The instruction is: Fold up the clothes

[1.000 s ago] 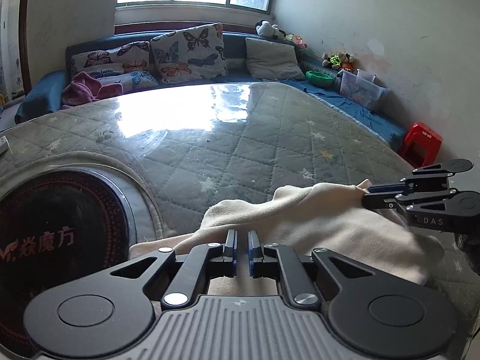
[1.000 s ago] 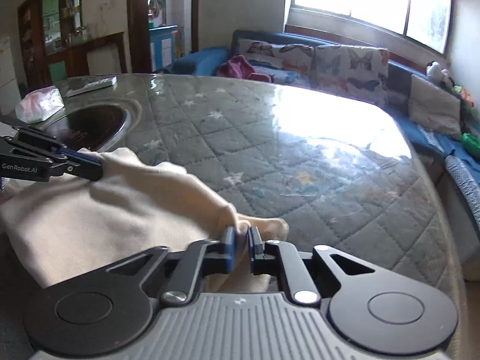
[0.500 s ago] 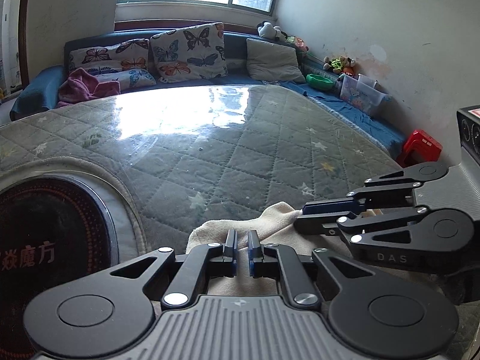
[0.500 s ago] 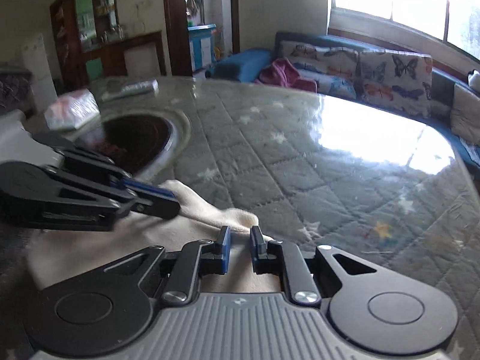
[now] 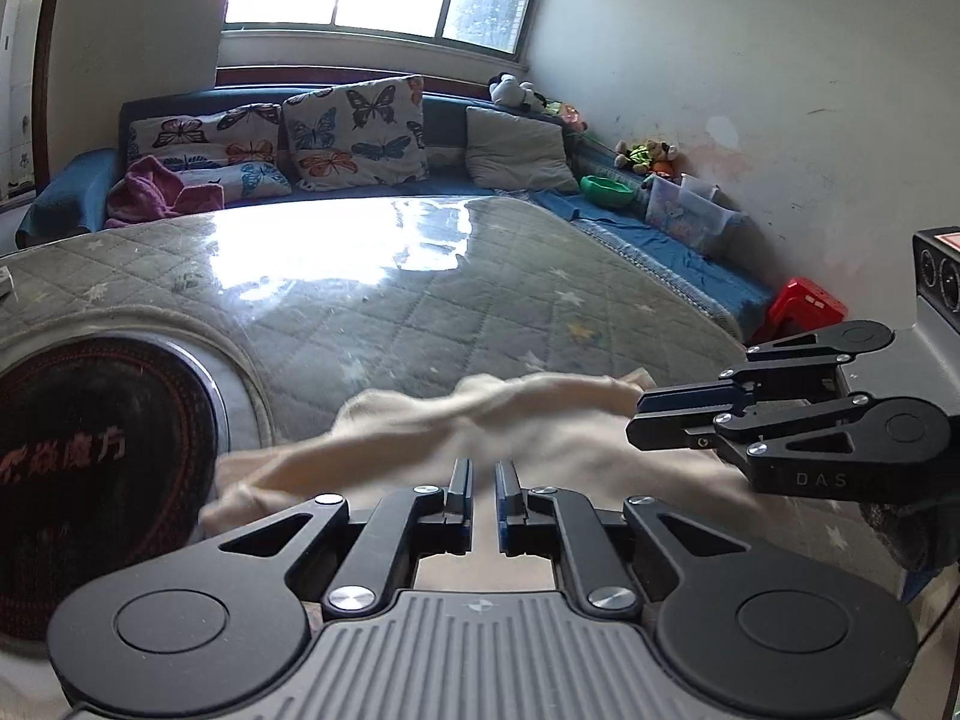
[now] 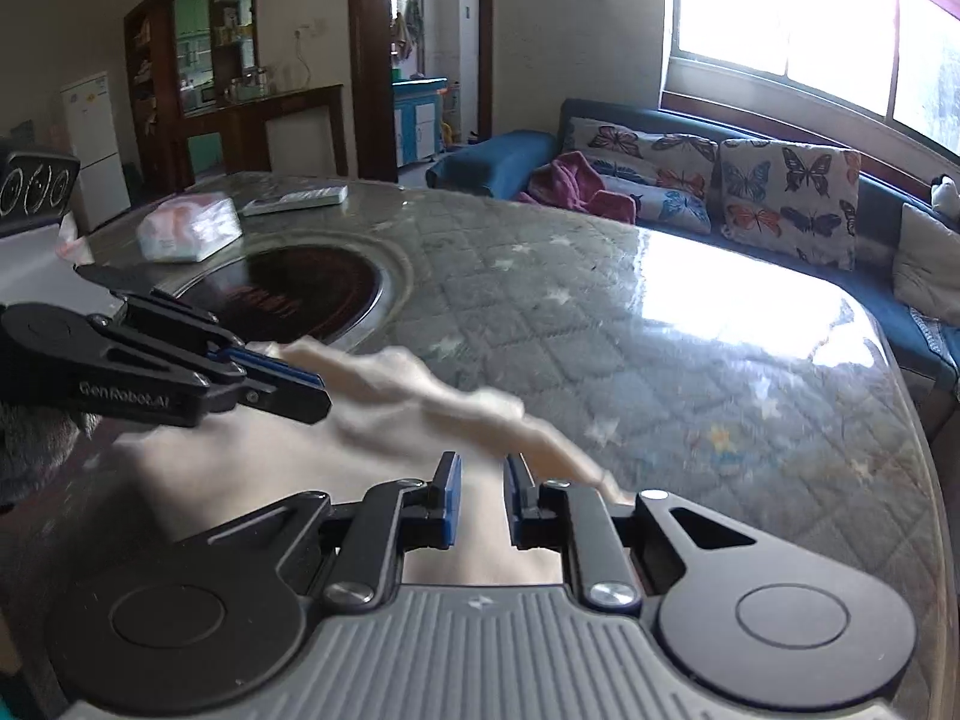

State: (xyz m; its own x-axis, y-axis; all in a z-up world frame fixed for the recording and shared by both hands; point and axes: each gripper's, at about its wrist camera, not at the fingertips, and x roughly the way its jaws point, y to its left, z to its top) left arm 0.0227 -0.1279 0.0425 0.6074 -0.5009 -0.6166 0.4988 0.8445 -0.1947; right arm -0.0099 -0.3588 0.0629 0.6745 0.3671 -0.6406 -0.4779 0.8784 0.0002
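Note:
A cream garment (image 5: 540, 420) lies bunched on the near part of the quilted, glass-topped table (image 5: 480, 300), its far edge raised in a blurred ridge. My left gripper (image 5: 483, 471) has its jaws narrowly apart with cream cloth showing between them. In the right wrist view, the left gripper (image 6: 321, 393) reaches in from the left, the garment (image 6: 420, 384) trailing from its tips. My right gripper (image 6: 483, 468) holds the other end of that ridge. From the left wrist view the right gripper (image 5: 635, 420) looks pinched at the cloth's right corner.
A dark round hotplate (image 5: 90, 450) is set into the table to the left. A plastic bag (image 6: 186, 228) and a remote (image 6: 294, 199) lie beyond it. A sofa with butterfly cushions (image 5: 336, 138) lines the far wall. A red stool (image 5: 804, 306) stands right of the table edge.
The two grippers came close together half a second ago and have since drawn apart. The garment's edge is stretched between them and blurred. The right jaws stand slightly wider than one second ago.

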